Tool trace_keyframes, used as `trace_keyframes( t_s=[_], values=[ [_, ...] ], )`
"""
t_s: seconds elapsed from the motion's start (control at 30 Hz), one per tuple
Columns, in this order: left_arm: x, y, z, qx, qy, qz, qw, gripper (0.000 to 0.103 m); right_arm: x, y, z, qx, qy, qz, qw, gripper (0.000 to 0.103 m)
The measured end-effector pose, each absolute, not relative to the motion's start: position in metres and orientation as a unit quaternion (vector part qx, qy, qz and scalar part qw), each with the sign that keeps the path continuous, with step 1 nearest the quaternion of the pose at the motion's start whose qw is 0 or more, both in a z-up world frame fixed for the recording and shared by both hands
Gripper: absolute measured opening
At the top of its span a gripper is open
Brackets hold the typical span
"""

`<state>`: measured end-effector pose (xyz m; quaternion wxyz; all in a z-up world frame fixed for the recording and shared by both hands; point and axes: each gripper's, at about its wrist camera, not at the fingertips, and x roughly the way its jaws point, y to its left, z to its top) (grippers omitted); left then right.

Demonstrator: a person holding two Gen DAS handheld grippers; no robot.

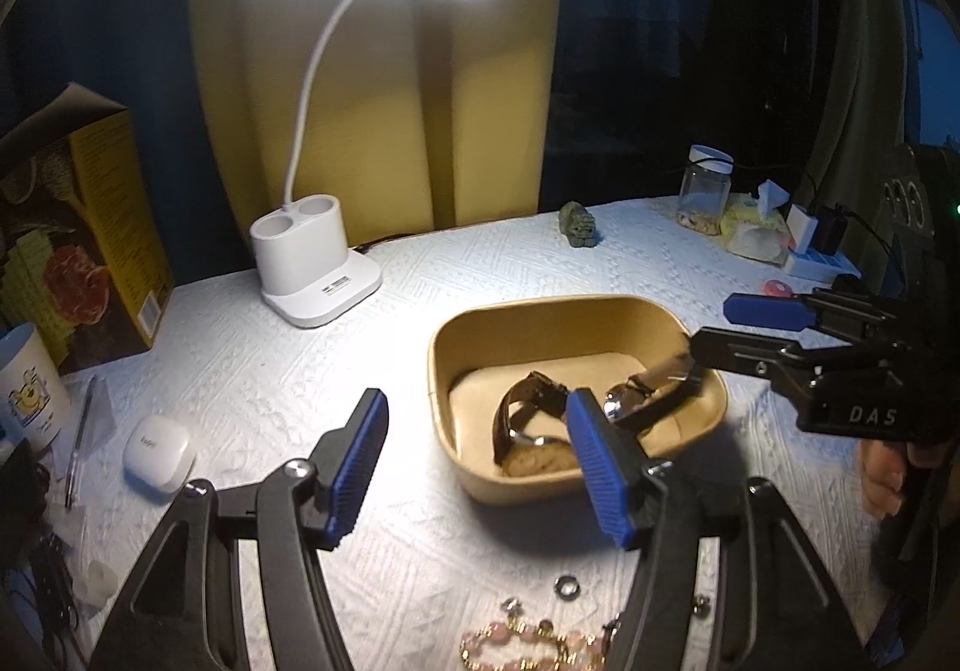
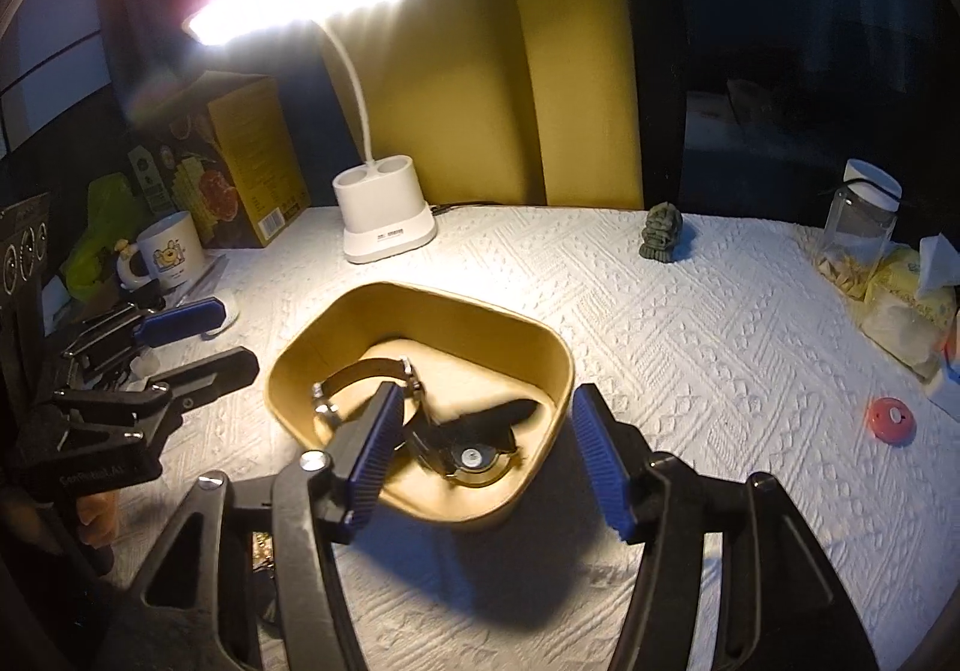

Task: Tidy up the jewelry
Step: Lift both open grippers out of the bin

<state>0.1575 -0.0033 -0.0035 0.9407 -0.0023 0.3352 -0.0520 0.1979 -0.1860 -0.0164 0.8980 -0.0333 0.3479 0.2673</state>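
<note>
A tan tray (image 1: 462, 335) (image 2: 528, 335) sits mid-table with two wristwatches inside: a brown-strapped one (image 1: 528, 431) (image 2: 360, 371) and a dark one (image 1: 636, 401) (image 2: 474, 449). My left gripper (image 1: 480, 467) is open and empty, hovering above the tray's near left corner; it shows in the right wrist view (image 2: 198, 335). My right gripper (image 2: 486, 461) is open and empty over the tray's near side; it shows in the left wrist view (image 1: 720, 329). A pink bead bracelet (image 1: 528, 644) and a silver ring (image 1: 565, 588) lie on the cloth below the left gripper.
A lit white desk lamp (image 1: 315, 263) (image 2: 387, 227) stands behind the tray. A yellow box (image 1: 78, 239), mug (image 1: 27, 389), pen (image 1: 81, 440) and white earbud case (image 1: 157, 449) are at left. A figurine (image 2: 663, 233), jar (image 2: 861, 227), tissues (image 2: 912, 287) and a red disc (image 2: 892, 417) are at right.
</note>
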Motion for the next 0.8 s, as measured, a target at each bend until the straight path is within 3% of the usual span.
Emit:
trace_keyframes(
  t_s=[0.8],
  values=[
    [0.067,0.029,-0.025,-0.036,0.331,-0.023,0.943,0.062,0.118,-0.152,-0.048,-0.060,0.370,0.291,0.880,0.056]
  ],
)
